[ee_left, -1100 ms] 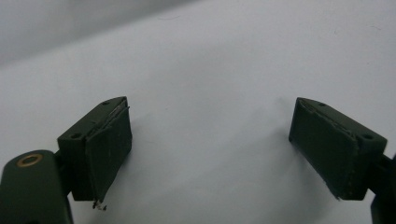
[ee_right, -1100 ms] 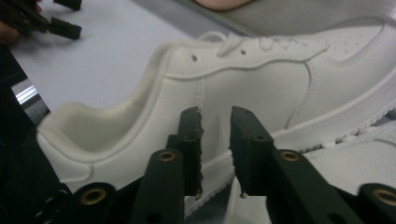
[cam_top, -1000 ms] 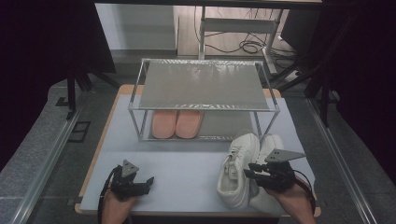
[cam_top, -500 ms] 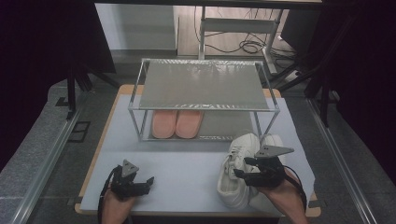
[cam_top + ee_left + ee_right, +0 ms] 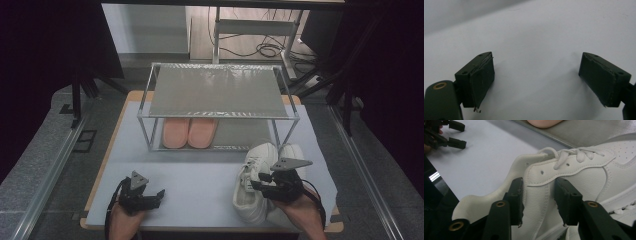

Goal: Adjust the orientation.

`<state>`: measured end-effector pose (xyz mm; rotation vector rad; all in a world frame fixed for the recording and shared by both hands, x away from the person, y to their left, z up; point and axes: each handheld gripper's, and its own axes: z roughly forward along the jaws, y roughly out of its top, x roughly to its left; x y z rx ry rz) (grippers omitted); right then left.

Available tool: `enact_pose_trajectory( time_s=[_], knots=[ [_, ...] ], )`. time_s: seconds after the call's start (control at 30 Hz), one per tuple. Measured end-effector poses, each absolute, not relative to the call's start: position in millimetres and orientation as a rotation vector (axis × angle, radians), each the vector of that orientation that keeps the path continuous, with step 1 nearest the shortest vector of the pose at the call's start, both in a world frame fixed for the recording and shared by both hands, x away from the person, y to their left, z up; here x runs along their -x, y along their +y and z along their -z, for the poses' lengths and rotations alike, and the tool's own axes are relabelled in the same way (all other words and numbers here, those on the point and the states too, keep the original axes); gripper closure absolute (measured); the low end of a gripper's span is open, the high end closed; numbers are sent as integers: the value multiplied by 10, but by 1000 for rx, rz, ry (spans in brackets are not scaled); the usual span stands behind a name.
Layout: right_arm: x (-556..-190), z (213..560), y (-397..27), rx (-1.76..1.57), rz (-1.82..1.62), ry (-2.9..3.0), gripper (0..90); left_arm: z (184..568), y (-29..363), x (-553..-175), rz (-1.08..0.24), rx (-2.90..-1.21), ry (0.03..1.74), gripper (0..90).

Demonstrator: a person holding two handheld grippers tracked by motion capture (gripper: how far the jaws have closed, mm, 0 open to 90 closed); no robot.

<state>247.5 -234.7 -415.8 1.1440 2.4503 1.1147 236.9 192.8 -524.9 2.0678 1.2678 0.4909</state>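
Observation:
A pair of white lace-up sneakers stands at the table's front right: the left sneaker (image 5: 250, 197) (image 5: 574, 167) and its mate (image 5: 296, 152) beside it. My right gripper (image 5: 262, 182) (image 5: 539, 192) is shut on the left sneaker's side wall by the collar, with one jaw inside the shoe and one outside. Its jaws have just been closing, with that wall between them. My left gripper (image 5: 156, 197) (image 5: 536, 75) rests low at the front left, open, with bare table between its jaws.
A metal two-shelf rack (image 5: 220, 90) stands mid-table, its top shelf bare. A pair of pink slippers (image 5: 190, 132) lies on its lower shelf. The pale table top (image 5: 200, 170) stretches between my two hands. Dark floor and cables surround the table.
My right hand has shifted slightly left over the left sneaker, and its jaws now pinch the shoe's side wall. The left hand has not moved.

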Motion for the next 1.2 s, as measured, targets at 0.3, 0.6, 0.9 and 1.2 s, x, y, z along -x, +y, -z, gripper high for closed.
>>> enact_pose_trajectory(
  time_s=[0.3,0.6,0.9,1.2],
  knots=[
    [-2459,4122,-2321,-1196,-1095,2445,685,5249,1928,-2369,-491,-2068,1268,133],
    [-2462,4116,-2312,-1193,-1106,2433,717,5249,1928,-2369,-491,-2067,1268,133],
    [-2468,4114,-2320,-1193,-1125,2431,719,5249,1928,-2369,-490,-2067,1268,133],
    [-2477,4125,-2364,-1195,-1117,2418,656,5249,1928,-2369,-491,-2067,1268,133]
  ],
)
